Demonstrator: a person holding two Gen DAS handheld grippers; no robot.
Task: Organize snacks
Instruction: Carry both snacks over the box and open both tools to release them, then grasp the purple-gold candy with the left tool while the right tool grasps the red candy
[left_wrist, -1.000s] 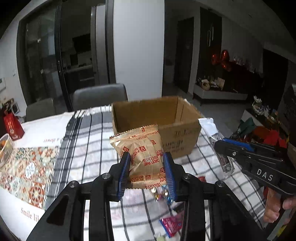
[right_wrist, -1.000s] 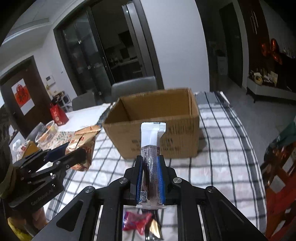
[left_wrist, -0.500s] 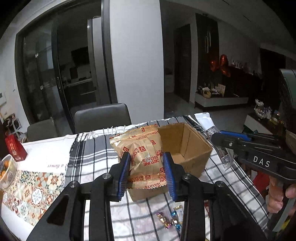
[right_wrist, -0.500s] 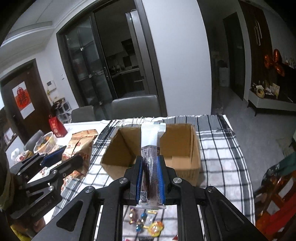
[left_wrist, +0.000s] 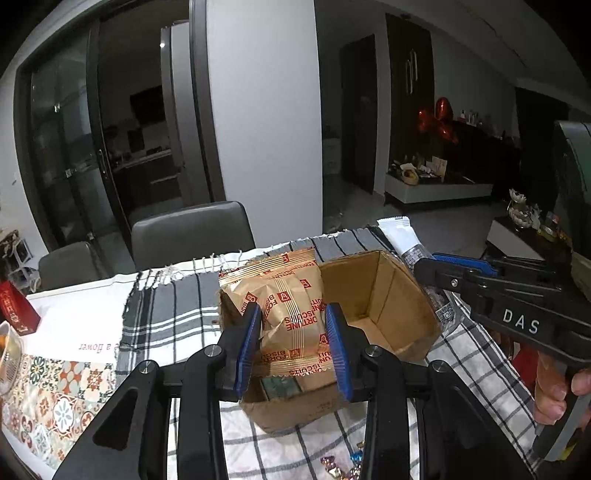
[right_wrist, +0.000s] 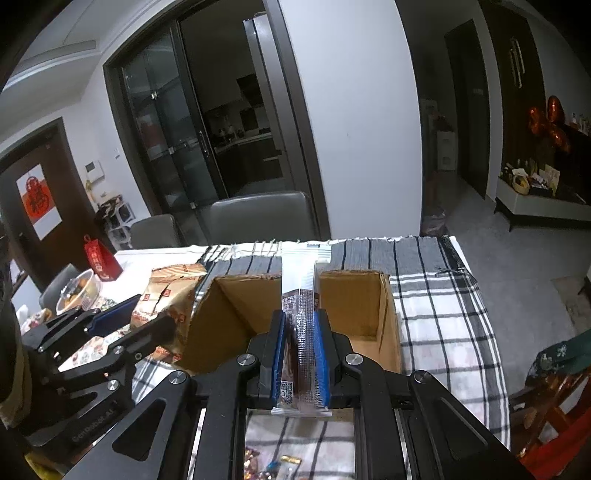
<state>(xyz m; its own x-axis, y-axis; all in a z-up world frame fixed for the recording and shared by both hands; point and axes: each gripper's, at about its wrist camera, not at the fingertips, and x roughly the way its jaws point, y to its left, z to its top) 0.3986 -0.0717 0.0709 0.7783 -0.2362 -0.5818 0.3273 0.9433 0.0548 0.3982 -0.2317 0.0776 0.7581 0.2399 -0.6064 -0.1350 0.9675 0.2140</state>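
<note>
Left gripper (left_wrist: 291, 345): blue pads clamped on the sides of a tan biscuit pack (left_wrist: 286, 314), held upright with red lettering upside down, over the near left part of the open box (left_wrist: 388, 295). Right gripper (right_wrist: 299, 354): pads pressed nearly together on a slim bar (right_wrist: 301, 295), white at its top end, dark and clear lower down, held upright over the near wall of the same box. In the left view the right gripper enters from the right edge with a hand (left_wrist: 554, 387) on its handle, the bar at the box's right wall; in the right view the left gripper sits at the left, its pack just beside the box's left wall. Box: brown cardboard, flaps open, standing on the checked cloth (right_wrist: 443, 314) toward the far edge of the table; something dark greenish lies on its floor under the pack, identity unclear. Near edge of the table, below the grippers: several small bright wrapped sweets (right_wrist: 273, 465) on the cloth. Left part of the table: a patterned tile-print mat (left_wrist: 55, 391), a clear bowl (right_wrist: 79, 291) of food, a small red bag (right_wrist: 101, 260). Beyond the far edge: two grey chairs (left_wrist: 192, 229), then glass doors and a white pillar.
</note>
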